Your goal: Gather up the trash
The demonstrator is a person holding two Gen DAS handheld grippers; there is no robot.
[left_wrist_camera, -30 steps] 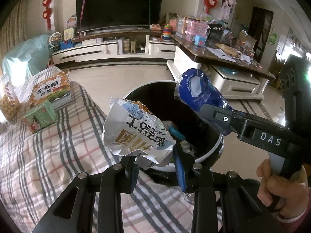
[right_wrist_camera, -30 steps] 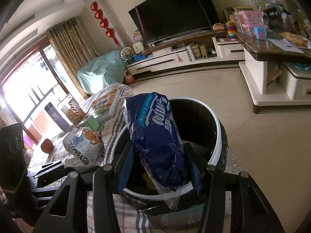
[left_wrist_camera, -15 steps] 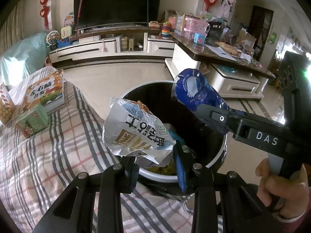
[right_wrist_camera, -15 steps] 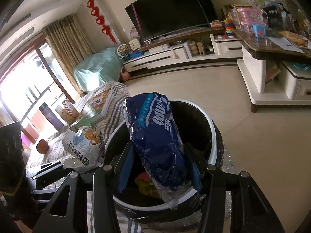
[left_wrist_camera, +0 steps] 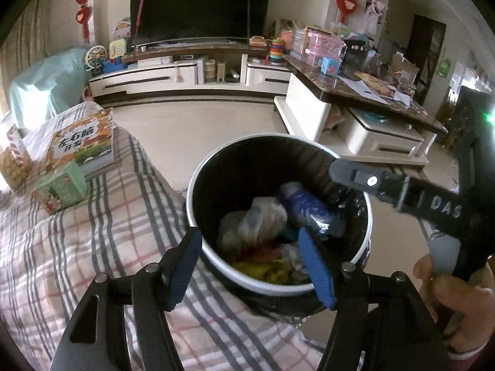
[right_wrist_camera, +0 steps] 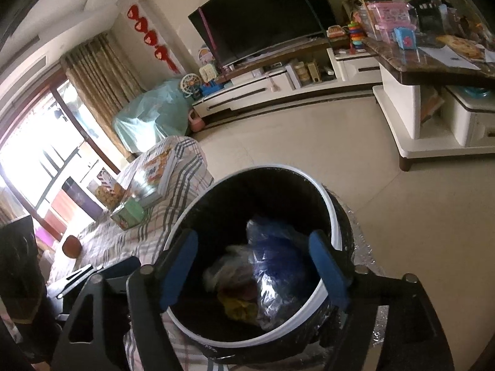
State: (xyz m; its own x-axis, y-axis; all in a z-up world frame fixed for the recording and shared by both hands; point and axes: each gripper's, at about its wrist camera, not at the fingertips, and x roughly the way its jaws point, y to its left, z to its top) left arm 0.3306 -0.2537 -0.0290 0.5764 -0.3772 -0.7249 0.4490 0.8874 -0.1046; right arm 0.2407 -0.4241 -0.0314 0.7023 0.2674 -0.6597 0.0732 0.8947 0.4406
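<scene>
Left wrist view: left tool (left_wrist_camera: 250,266) opening, nothing between pads, poised over bin (left_wrist_camera: 198,182) at frame centre for clean drop. Right tool (right_wrist_camera: 253,266) opening too, empty, above same bin. Two wrappers inside bin: silver wrapper (left_wrist_camera: 263,219), blue wrapper (left_wrist_camera: 306,207), atop older trash. One bin beside plaid bed (left_wrist_camera: 92,247).

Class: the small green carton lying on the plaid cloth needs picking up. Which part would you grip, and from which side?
Grip the small green carton across its two long flat side faces, coming down from above: it lies flat on the plaid cloth, its top face is clear, and the picture book crowds its far end.
</scene>
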